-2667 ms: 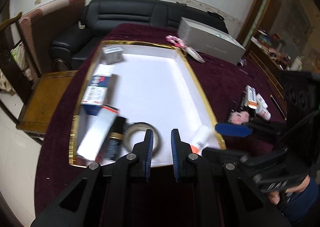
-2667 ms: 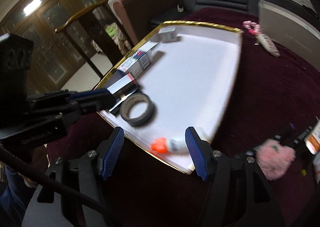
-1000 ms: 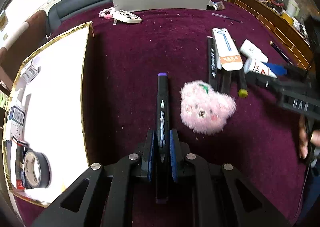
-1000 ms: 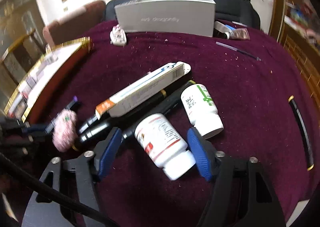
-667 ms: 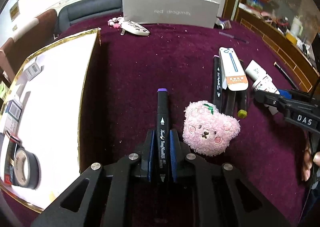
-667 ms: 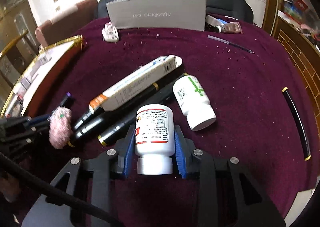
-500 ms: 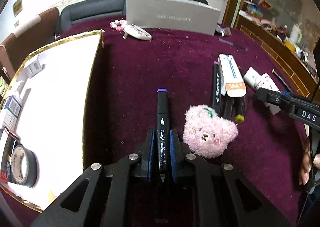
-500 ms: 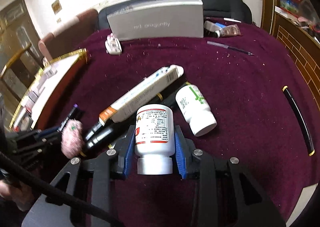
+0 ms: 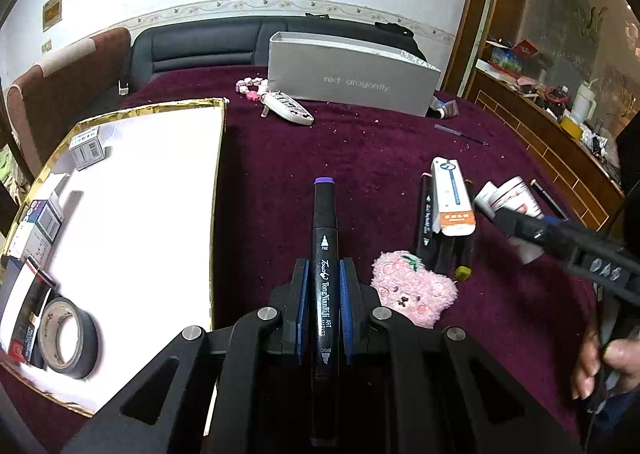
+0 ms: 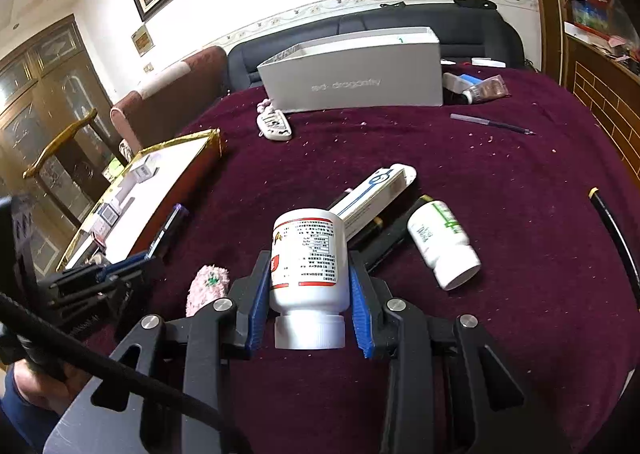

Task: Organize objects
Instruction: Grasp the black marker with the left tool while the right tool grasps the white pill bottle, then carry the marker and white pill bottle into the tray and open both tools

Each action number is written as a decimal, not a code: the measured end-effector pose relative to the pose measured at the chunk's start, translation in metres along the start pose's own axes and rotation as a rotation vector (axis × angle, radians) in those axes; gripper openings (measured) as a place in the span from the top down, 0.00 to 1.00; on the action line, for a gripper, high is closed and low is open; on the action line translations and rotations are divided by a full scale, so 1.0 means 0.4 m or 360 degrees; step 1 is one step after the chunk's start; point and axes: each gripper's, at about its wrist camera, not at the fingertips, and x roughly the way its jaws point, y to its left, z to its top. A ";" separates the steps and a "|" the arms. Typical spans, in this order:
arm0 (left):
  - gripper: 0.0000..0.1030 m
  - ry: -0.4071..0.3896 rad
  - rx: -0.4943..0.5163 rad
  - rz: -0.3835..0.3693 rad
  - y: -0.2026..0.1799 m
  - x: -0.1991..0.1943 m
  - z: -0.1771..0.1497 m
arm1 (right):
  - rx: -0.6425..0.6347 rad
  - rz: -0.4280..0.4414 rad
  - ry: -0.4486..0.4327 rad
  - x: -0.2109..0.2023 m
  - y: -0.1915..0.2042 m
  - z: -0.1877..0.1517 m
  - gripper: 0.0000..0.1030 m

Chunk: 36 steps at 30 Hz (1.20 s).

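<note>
I have my left gripper [image 9: 323, 296] with its jaws pinching a black marker [image 9: 325, 254], and my right gripper [image 10: 308, 294] with its jaws pinching a white pill bottle [image 10: 306, 262] by its sides, both lifted over the dark red worktop [image 9: 360, 157]. The bottle is round and smooth, so I think it could slide out on the way to the gold-edged tray [image 9: 218, 173] on my left. The long marker sticks far out of the jaws, so it could swing or bump the tray's edge. Biggest to smallest, I count one grey box [image 9: 348, 77], one tray, one roll of tape [image 9: 68, 338], two pill bottles, counting the one lying down [image 10: 442, 244], and one pink fluffy toy [image 9: 414, 294].
</note>
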 end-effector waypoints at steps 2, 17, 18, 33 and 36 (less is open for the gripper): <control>0.89 -0.0022 -0.0015 -0.0006 0.004 -0.018 -0.003 | -0.0016 0.0005 0.0004 0.004 0.007 -0.005 0.68; 0.89 -0.0159 -0.0212 -0.0018 0.182 -0.201 -0.029 | -0.0091 0.0166 0.0017 -0.009 0.219 -0.010 0.67; 0.89 -0.0174 -0.0245 -0.0009 0.212 -0.214 -0.028 | -0.0095 0.0197 0.0022 -0.008 0.240 -0.007 0.67; 0.89 -0.0077 -0.0583 -0.0055 0.400 -0.149 -0.032 | -0.0120 0.0299 0.0230 0.171 0.485 0.071 0.67; 0.89 -0.0037 -0.0598 -0.0037 0.395 -0.117 -0.009 | -0.0073 0.0257 0.0262 0.211 0.487 0.085 0.67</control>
